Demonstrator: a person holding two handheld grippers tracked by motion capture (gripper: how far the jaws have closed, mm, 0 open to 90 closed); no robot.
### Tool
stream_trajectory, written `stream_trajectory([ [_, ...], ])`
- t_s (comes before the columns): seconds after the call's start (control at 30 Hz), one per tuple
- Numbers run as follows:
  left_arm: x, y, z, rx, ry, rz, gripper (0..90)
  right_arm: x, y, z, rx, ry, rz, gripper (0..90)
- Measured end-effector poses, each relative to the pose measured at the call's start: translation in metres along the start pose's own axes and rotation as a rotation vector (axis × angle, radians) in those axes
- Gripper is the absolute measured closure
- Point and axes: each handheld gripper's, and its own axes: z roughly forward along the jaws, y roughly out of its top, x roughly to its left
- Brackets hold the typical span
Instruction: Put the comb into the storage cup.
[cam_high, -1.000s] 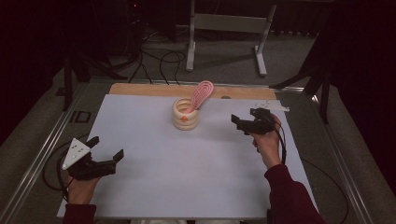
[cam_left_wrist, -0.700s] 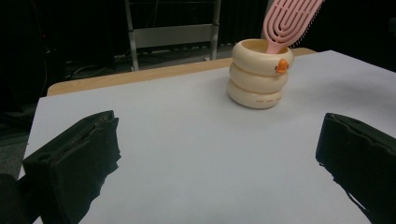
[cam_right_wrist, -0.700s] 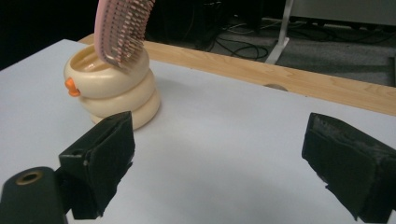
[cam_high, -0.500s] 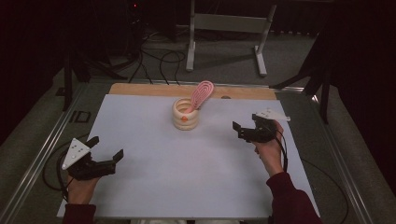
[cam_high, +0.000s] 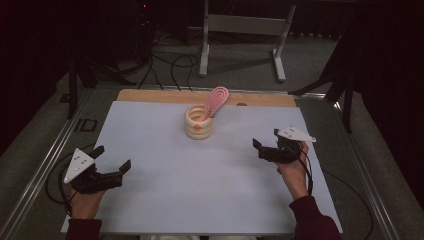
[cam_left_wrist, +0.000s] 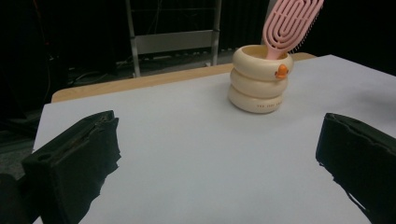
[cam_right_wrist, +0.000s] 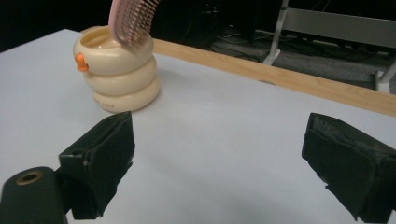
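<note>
R gripper (cam_high: 266, 146) pulled back from cream ringed holder (cam_high: 199, 122) w/ pink hairbrush (cam_high: 214, 101); both jaws wide open, empty—placement prob done.

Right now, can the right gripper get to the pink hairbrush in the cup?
Probably yes. The right gripper is open, with bare table between it and the hairbrush standing in the cup.

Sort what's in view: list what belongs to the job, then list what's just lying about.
Job:
brush
cup holding it
left tongs, open
right tongs, open

Lying about:
metal stand behind the table
floor cables
</note>
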Motion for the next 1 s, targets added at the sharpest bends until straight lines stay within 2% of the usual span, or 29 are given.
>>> stream_trajectory([
  [0.1,0.0,0.001,0.0,-0.001,-0.001,0.0,0.0,0.0,-0.005,-0.005,-0.009,0.003,0.005,9.5],
  [0.27,0.0,0.002,0.002,0.005,-0.01,0.01,0.0,0.002,-0.011,-0.01,0.011,0.0,-0.001,9.5],
  [0.5,0.002,0.0,0.003,-0.001,-0.015,0.011,0.0,0.009,-0.016,-0.018,-0.013,0.0,-0.045,9.3],
  [0.87,0.002,-0.003,0.007,0.011,-0.022,0.023,0.0,0.011,-0.039,-0.034,-0.052,0.002,-0.012,9.2],
  [1.0,0.002,-0.004,0.007,0.001,-0.032,0.025,0.0,0.013,-0.046,-0.038,-0.063,-0.011,-0.02,9.2],
])
